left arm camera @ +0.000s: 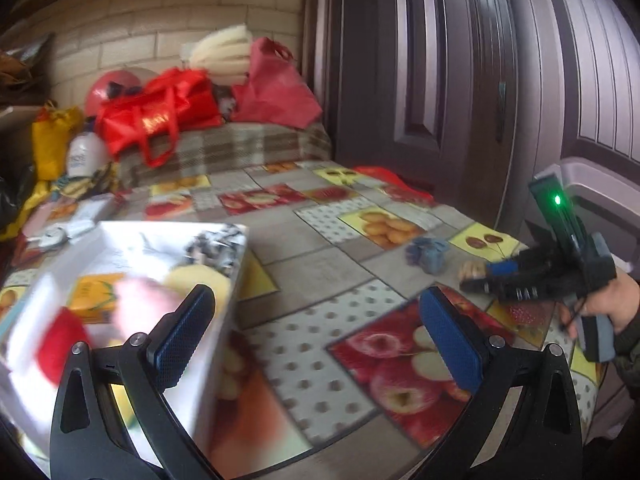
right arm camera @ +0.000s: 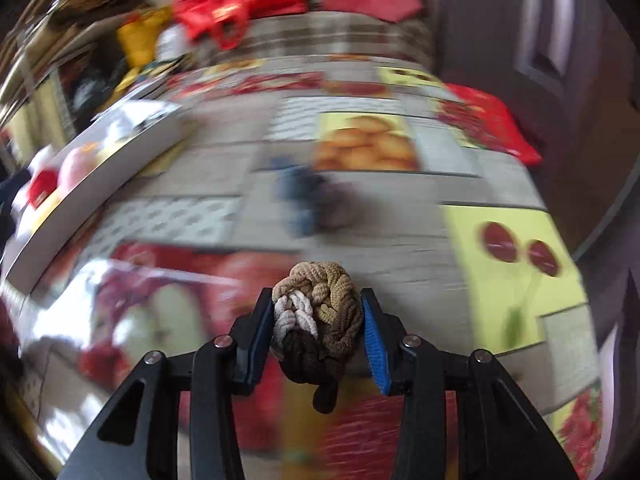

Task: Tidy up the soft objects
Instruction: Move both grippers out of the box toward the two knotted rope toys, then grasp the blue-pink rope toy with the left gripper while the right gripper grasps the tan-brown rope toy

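My right gripper (right arm camera: 318, 332) is shut on a bundle of tan, white and brown knotted cord (right arm camera: 320, 320), held above the fruit-print tablecloth (right arm camera: 400, 192). In the left wrist view the right gripper (left arm camera: 472, 274) hovers low at the table's right side with the tan bundle (left arm camera: 471, 270) at its tips. A blue-grey soft bundle (left arm camera: 428, 254) lies on the cloth just left of it; it also shows blurred in the right wrist view (right arm camera: 300, 196). My left gripper (left arm camera: 316, 332) is open and empty beside a white box (left arm camera: 224, 276) holding red, pink and yellow soft things.
Red bags (left arm camera: 160, 116), a yellow bag (left arm camera: 52, 140) and a white bottle (left arm camera: 86, 154) sit at the table's far end by a brick wall. A dark door (left arm camera: 440, 80) stands on the right. A red cloth (right arm camera: 492, 124) lies at the far right edge.
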